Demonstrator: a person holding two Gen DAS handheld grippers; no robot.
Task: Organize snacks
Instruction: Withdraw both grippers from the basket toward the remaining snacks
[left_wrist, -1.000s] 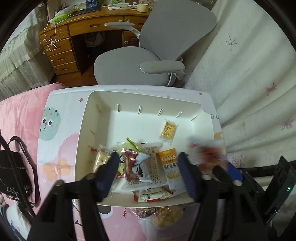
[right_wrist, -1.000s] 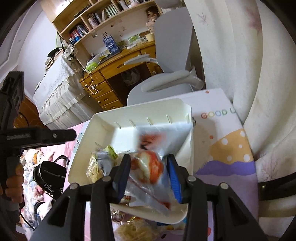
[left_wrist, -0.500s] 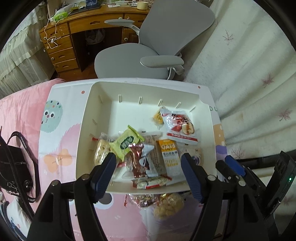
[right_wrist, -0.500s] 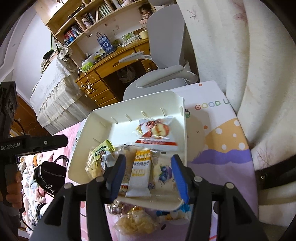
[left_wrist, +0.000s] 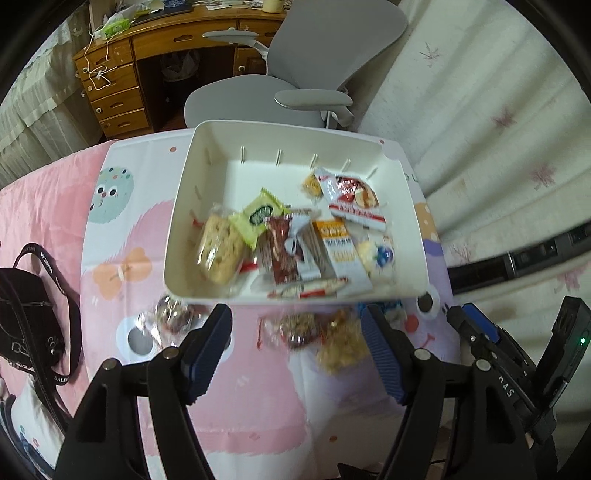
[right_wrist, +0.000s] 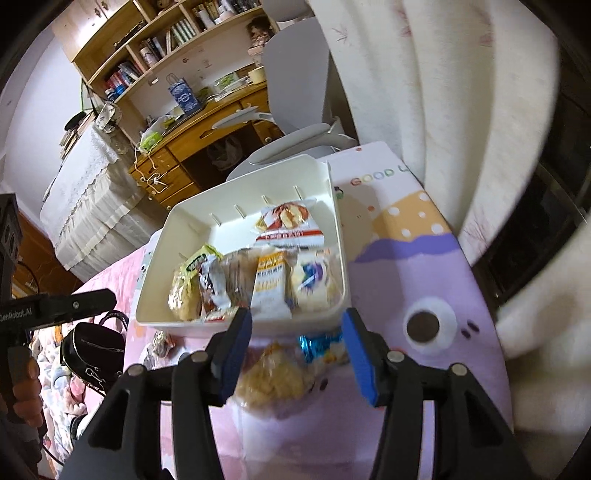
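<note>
A white plastic bin (left_wrist: 295, 133) (right_wrist: 184, 218) sits on a cartoon-print sheet and holds several snack packets, among them a red-and-white packet (left_wrist: 351, 199) (right_wrist: 288, 225), an orange oats bar (left_wrist: 341, 251) (right_wrist: 269, 284) and a green packet (left_wrist: 260, 218). Loose snacks lie on the sheet in front of the bin: a yellow crisps bag (left_wrist: 341, 347) (right_wrist: 271, 376), a blue-wrapped snack (right_wrist: 317, 343) and dark round snacks (left_wrist: 170, 317). My left gripper (left_wrist: 295, 354) is open and empty above the loose snacks. My right gripper (right_wrist: 295, 358) is open and empty above the crisps bag.
A black bag (left_wrist: 29, 310) lies at the left on the pink bedding. A grey office chair (left_wrist: 295, 81) and a wooden desk (left_wrist: 147, 66) stand beyond the bin. A white curtain (right_wrist: 443, 110) hangs at the right.
My right gripper opened and dropped the red-and-white packet into the bin. Both grippers have since drawn back toward the loose snacks in front of the bin.
</note>
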